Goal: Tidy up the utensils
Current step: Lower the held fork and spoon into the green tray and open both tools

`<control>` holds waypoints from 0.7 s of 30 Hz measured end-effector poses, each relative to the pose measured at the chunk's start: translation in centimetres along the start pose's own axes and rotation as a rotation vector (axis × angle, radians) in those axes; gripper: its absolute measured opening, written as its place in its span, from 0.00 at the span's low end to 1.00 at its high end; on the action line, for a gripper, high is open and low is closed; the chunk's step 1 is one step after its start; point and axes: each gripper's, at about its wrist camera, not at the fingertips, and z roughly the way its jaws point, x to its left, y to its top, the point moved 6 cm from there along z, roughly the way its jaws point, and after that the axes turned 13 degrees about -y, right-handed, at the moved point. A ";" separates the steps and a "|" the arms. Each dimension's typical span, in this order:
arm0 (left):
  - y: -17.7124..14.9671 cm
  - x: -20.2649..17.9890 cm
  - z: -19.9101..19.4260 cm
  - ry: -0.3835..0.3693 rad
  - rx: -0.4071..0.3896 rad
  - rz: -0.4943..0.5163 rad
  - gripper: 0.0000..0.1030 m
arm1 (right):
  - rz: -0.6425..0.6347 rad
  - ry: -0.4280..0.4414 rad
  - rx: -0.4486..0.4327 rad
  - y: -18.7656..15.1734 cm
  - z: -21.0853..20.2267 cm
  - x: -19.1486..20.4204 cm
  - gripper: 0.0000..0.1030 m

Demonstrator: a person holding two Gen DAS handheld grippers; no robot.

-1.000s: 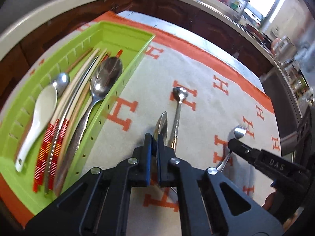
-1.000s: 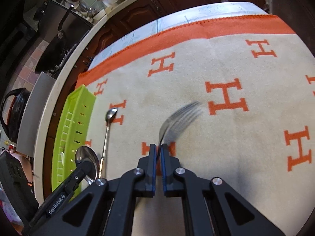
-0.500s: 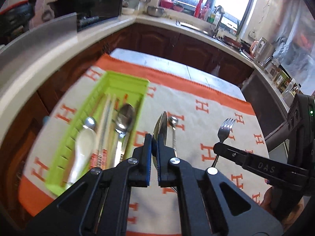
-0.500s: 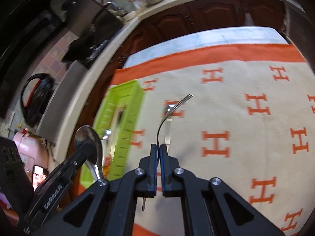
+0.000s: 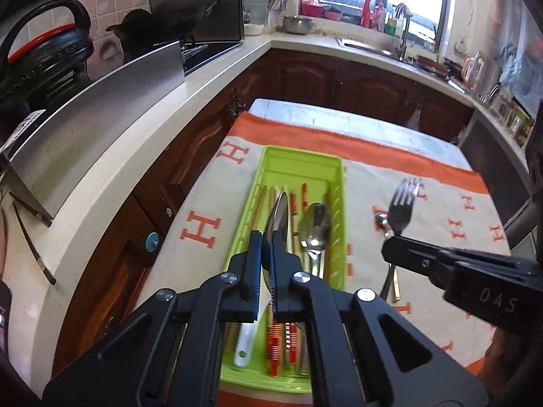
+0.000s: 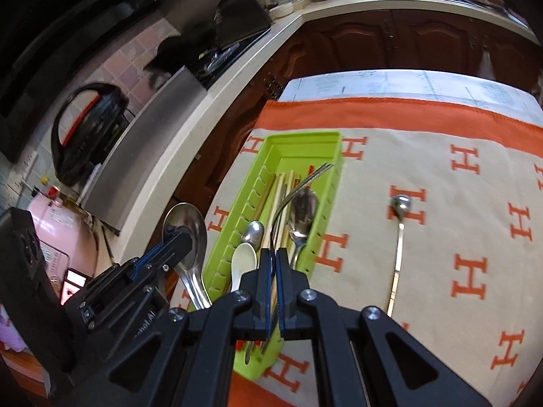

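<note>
Green tray (image 5: pixel 268 161): spoons (image 5: pixel 315 225), chopsticks (image 5: pixel 292 203)

A home kitchen: sink (image 5: pixel 370 45) under window, wooden cabinets (image 5: pixel 342 78) (dark), stovetop (image 5: pixel 210 52).

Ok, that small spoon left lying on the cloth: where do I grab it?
Grip the small spoon mid-handle, from straight above, claw closing across the handle. It lies flat on the cloth, bowl pointing away, nothing beside it; the thin straight shaft suits a pinch better than the rounded bowl.
</note>
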 end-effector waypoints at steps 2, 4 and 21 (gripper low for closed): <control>-0.3 0.2 0.9 0.010 0.012 0.012 0.02 | -0.016 -0.006 0.019 -0.1 1.0 0.7 0.02; -0.5 0.6 1.6 0.022 0.025 0.017 0.02 | -0.034 -0.014 0.033 -0.3 1.8 1.1 0.02; -3.0 1.7 4.3 0.000 0.097 -0.055 0.42 | -0.043 -0.032 0.074 -1.4 2.8 1.2 0.08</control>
